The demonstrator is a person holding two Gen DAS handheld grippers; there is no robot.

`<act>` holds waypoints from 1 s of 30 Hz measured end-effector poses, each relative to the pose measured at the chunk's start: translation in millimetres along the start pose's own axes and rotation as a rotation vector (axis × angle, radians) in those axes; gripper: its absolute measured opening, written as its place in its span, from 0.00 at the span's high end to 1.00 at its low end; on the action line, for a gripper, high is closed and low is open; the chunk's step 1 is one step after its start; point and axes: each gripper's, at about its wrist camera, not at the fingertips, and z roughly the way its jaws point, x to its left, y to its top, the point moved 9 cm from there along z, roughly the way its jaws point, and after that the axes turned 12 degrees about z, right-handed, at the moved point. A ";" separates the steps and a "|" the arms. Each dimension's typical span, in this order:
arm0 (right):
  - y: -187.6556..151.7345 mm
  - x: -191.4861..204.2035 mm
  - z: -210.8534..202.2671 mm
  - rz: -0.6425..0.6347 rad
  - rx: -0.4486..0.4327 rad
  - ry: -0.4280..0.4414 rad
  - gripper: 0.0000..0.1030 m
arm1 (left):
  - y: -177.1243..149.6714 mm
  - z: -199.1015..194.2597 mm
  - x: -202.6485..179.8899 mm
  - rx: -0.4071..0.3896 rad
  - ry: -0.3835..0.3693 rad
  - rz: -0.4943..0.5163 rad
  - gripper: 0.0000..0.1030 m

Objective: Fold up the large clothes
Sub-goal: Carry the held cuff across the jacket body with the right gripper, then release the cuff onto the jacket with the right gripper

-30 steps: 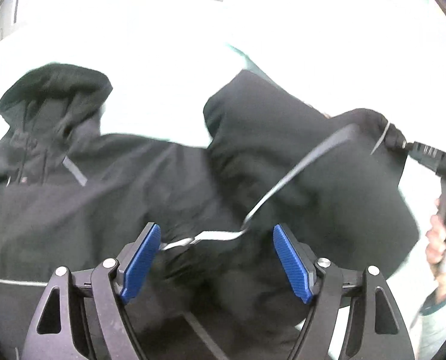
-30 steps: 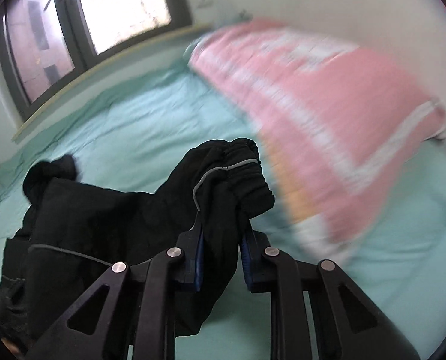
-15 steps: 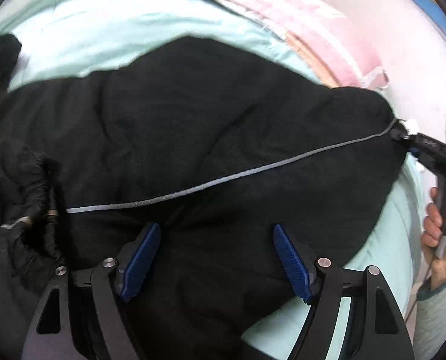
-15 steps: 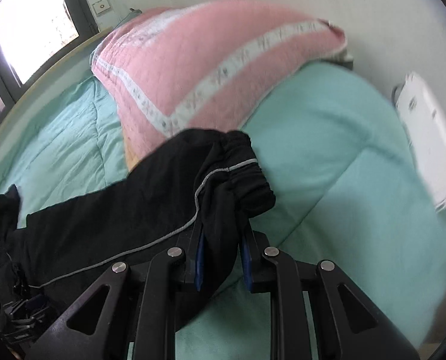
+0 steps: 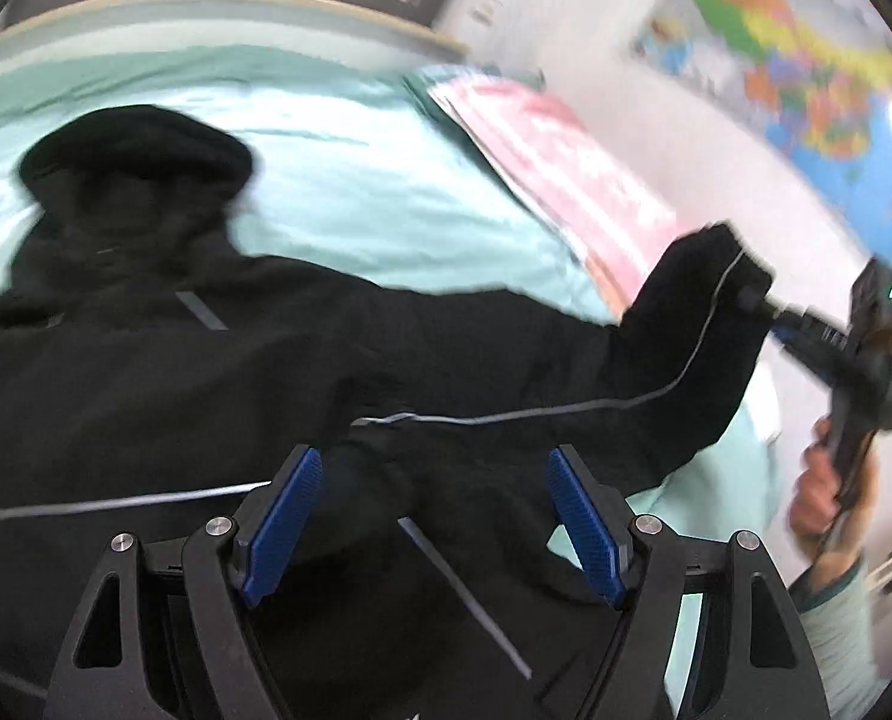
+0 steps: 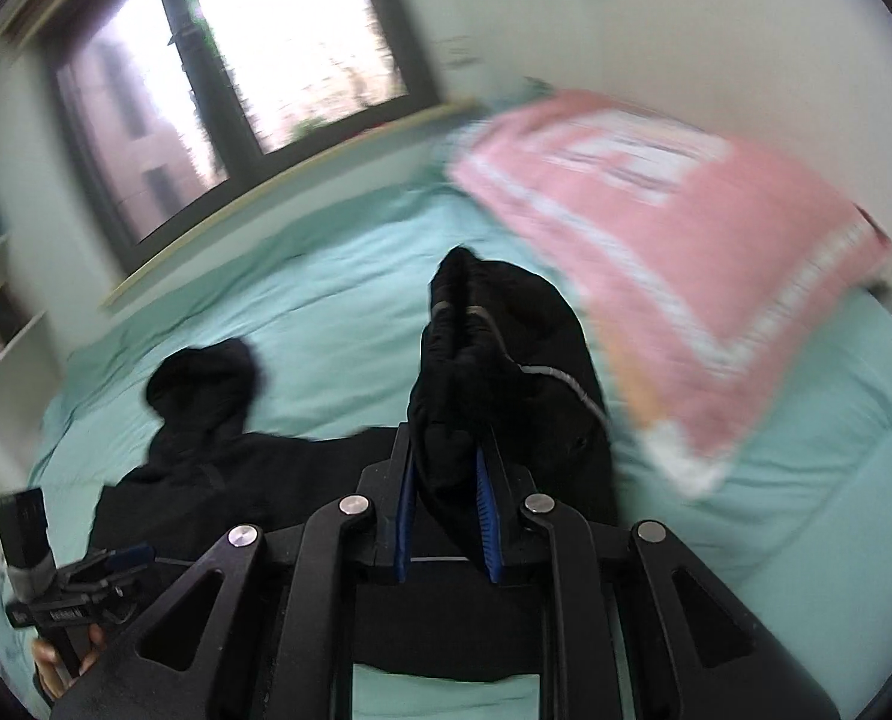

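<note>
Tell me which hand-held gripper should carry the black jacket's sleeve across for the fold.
Right. The right hand-held gripper is shut on the cuff of the black hooded fabric jacket, with the sleeve lifted. The left hand-held gripper is open above the jacket's body, gripping nothing.

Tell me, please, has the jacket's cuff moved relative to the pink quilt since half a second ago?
Yes. In the right wrist view the cuff, previously overlapping the pink quilt, is now left of it, over the teal bedcover.
</note>
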 end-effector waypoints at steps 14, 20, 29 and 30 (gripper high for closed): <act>-102.6 256.2 23.2 -0.297 0.064 0.122 0.81 | -60.6 -146.3 123.5 -0.114 0.155 -0.089 0.24; -185.5 344.2 64.3 -0.405 0.175 0.177 0.81 | -97.4 -168.2 169.4 -0.084 0.210 -0.144 0.24; -343.3 361.1 172.6 -0.539 0.404 0.080 0.78 | -132.7 -153.6 205.6 0.021 0.251 -0.180 0.24; -350.2 363.6 177.5 -0.552 0.408 0.072 0.77 | -132.2 -152.6 206.9 0.023 0.242 -0.184 0.24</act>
